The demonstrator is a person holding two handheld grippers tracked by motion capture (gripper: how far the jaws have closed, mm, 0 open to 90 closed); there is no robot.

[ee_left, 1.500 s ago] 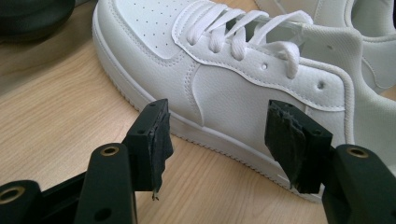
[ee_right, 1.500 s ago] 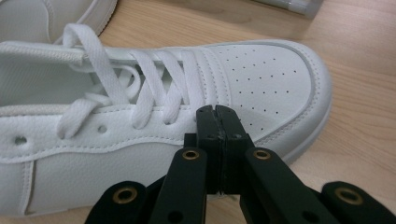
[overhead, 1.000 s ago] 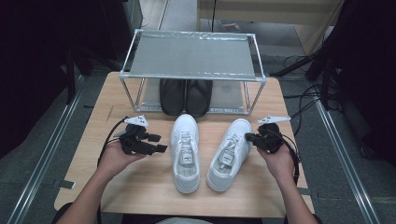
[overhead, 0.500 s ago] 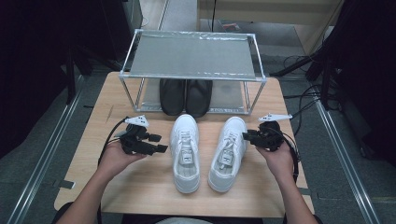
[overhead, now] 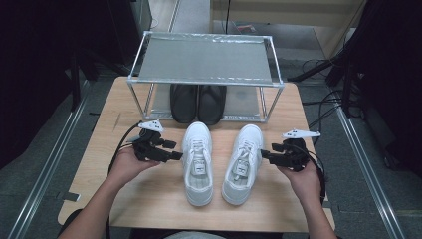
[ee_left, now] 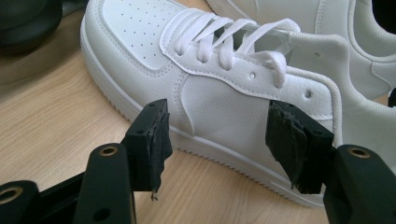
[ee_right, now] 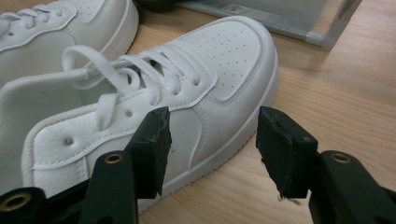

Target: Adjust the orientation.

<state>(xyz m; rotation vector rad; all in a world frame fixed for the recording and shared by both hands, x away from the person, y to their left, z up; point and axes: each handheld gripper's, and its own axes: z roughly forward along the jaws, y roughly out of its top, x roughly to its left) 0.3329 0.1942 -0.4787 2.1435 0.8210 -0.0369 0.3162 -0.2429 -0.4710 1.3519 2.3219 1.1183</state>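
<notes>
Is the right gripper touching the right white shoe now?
Apart. In the high view the right gripper stands beside the right white shoe with a strip of table between; its jaws have just been opening, nothing between them.

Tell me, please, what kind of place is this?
Probably a lab or workshop set up for recording, not a home: a wooden table on a grey floor, a metal shoe rack with black shoes, cables and dark equipment around.
</notes>
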